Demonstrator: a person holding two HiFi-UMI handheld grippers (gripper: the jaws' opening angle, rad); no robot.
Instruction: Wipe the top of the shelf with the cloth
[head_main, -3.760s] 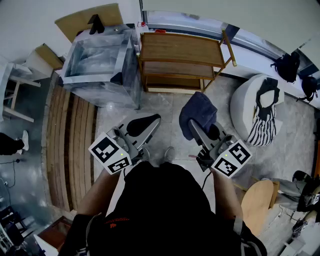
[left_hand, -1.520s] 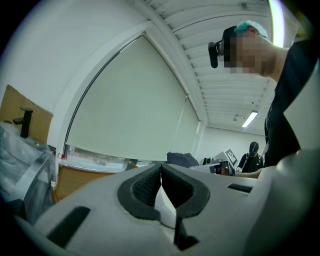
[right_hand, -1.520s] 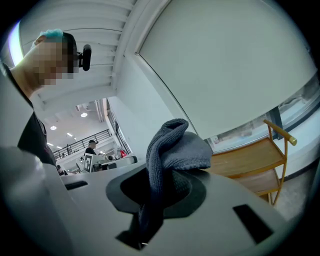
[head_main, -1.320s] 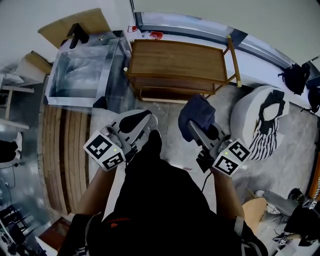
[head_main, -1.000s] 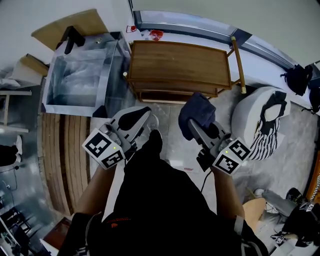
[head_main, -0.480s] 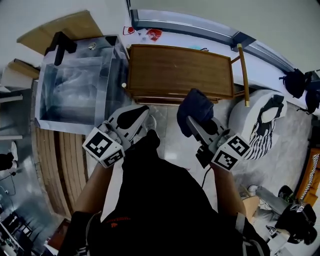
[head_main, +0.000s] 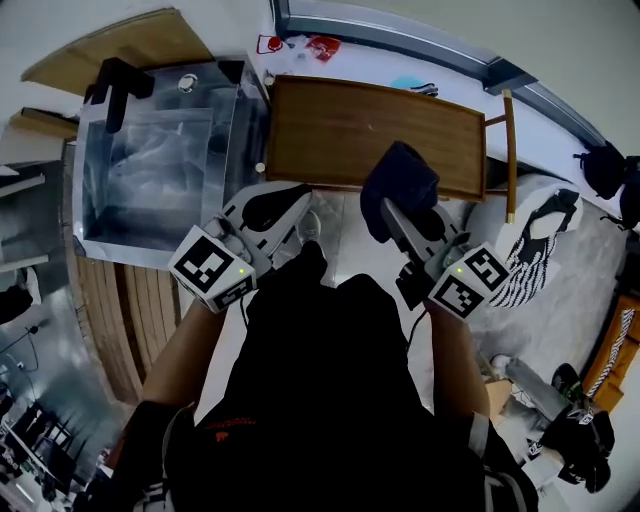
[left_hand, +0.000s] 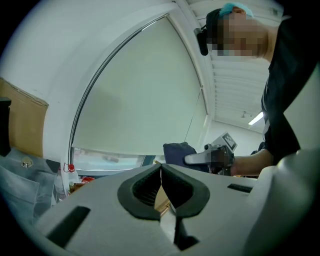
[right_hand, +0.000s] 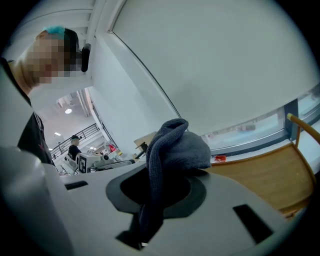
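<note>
The wooden shelf (head_main: 340, 125) stands against the window wall, its brown top bare. A dark blue-grey cloth (head_main: 398, 185) hangs bunched over the shelf's front edge, pinched by my right gripper (head_main: 392, 214). In the right gripper view the cloth (right_hand: 167, 152) drapes out of the shut jaws, with the shelf top (right_hand: 260, 172) to the right. My left gripper (head_main: 280, 203) is shut and empty, held just in front of the shelf's left part. In the left gripper view its pads (left_hand: 150, 187) meet, and the cloth (left_hand: 180, 152) shows beyond.
A clear plastic box (head_main: 165, 165) stands left of the shelf. A round white seat (head_main: 535, 245) with striped fabric is at the right. Red and blue small items (head_main: 325, 45) lie on the sill behind the shelf. Wooden slats (head_main: 100, 320) run along the floor at left.
Both grippers have moved forward toward the shelf. The cloth, earlier over the floor in front of the shelf, now reaches over the shelf's front edge.
</note>
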